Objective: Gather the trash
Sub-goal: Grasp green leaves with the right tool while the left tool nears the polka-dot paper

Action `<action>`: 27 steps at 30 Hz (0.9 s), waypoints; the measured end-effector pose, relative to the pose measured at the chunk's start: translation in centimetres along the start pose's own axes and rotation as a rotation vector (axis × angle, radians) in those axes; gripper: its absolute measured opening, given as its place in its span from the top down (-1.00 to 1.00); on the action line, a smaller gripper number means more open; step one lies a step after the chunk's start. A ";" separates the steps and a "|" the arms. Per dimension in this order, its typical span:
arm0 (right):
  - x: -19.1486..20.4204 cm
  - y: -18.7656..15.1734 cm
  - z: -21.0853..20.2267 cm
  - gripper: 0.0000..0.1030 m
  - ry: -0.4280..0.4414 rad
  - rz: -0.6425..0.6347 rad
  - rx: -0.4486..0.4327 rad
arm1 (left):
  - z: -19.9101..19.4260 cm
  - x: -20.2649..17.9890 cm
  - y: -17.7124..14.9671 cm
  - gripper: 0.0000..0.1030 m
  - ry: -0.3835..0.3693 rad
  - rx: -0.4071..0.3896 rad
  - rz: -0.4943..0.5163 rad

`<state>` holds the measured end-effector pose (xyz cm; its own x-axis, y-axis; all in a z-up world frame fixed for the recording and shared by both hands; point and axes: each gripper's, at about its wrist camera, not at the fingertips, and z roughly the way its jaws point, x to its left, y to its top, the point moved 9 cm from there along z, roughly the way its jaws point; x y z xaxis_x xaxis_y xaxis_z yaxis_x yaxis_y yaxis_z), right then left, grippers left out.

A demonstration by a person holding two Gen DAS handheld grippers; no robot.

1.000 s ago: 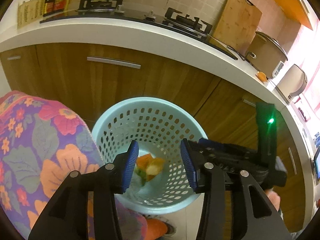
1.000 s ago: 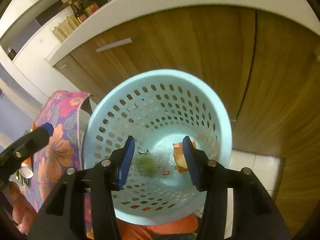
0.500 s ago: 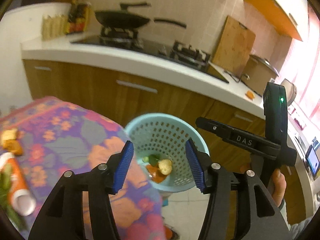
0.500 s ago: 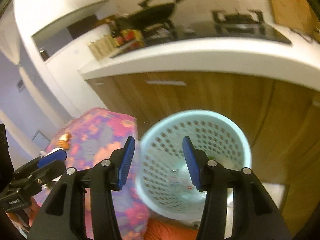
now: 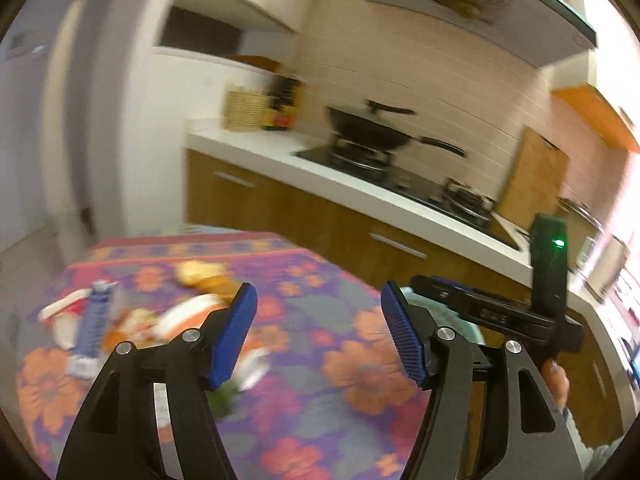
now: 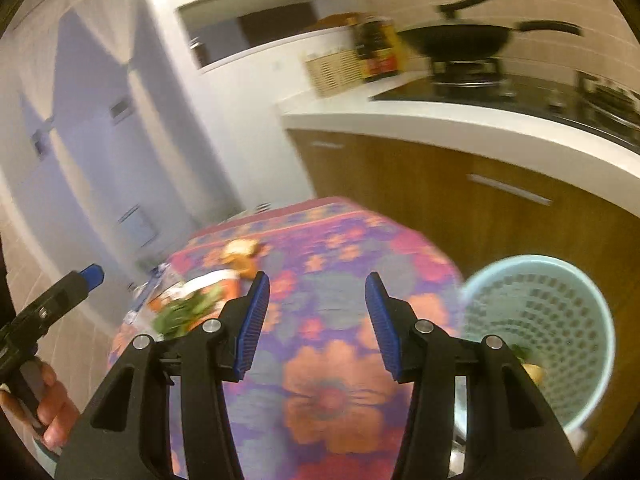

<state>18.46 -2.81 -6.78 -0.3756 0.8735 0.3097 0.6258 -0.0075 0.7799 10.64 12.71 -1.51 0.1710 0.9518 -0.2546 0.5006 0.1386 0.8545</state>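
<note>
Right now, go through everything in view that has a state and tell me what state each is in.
Left tongs: open, holding nothing, above the tablecloth.
Right tongs: open, holding nothing.
Trash basket: upright beside the table, some scraps inside.
Trash pile: on the floral tablecloth, not yet collected; blurred.
Wok: sitting on the stove.
Cabinet doors: shut.

left gripper [image 5: 318, 334] and right gripper [image 6: 316, 320]: jaws spread, empty.

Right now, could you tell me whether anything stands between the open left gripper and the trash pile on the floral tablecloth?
Nothing visible does. The left gripper hangs open and empty above the floral tablecloth; the trash pile lies ahead to its left, with only bare cloth between. Blur hides small details.
</note>
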 end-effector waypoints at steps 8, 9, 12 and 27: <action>8.7 -1.7 3.4 0.10 0.103 -0.132 0.045 | -1.4 8.5 -3.1 -0.21 0.115 0.033 -0.135; 9.6 -1.9 3.8 0.10 0.111 -0.144 0.048 | -1.3 9.2 -3.6 -0.19 0.125 0.041 -0.144; 11.6 -2.3 5.1 0.10 0.125 -0.179 0.060 | -0.9 11.0 -4.9 -0.19 0.132 0.061 -0.187; 16.1 -5.5 11.6 0.10 0.083 -0.285 0.161 | 1.6 15.9 -8.9 -0.18 0.140 0.138 -0.307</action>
<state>16.98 16.93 -12.40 -0.6013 0.7867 0.1398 0.5848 0.3141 0.7479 10.23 26.23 -13.90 -0.1178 0.9010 -0.4174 0.6219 0.3946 0.6763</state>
